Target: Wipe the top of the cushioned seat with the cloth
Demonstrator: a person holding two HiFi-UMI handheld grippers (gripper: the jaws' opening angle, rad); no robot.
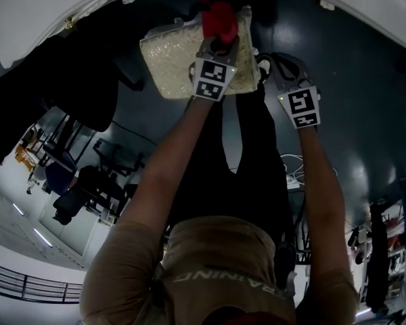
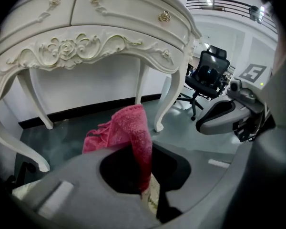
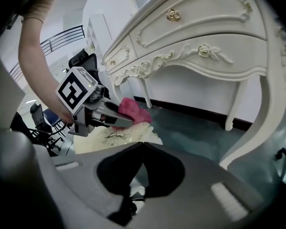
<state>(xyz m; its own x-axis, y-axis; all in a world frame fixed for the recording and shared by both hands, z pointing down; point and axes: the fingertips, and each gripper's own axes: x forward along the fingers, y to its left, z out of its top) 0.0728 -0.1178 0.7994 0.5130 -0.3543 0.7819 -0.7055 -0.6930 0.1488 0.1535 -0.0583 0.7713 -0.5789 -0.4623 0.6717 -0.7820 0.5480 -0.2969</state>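
Observation:
The cream cushioned seat (image 1: 179,63) sits low in front of me, its patterned top showing in the right gripper view (image 3: 117,138). My left gripper (image 1: 221,40) hovers over its far edge, shut on a pink-red cloth (image 1: 220,17). In the left gripper view the cloth (image 2: 126,128) bunches beyond the jaw tips of that gripper (image 2: 144,149), and a strip hangs back between the jaws. The cloth (image 3: 133,111) rests against the seat top under the left gripper (image 3: 115,119). My right gripper (image 1: 269,66) is off the seat's right side; its jaws (image 3: 144,142) meet, holding nothing.
A white carved dressing table (image 2: 100,42) with curved legs (image 3: 250,128) stands just beyond the seat. A black office chair (image 2: 207,75) is on the dark floor (image 3: 190,128) further off. My legs and a white shoe (image 3: 136,192) are below the right gripper.

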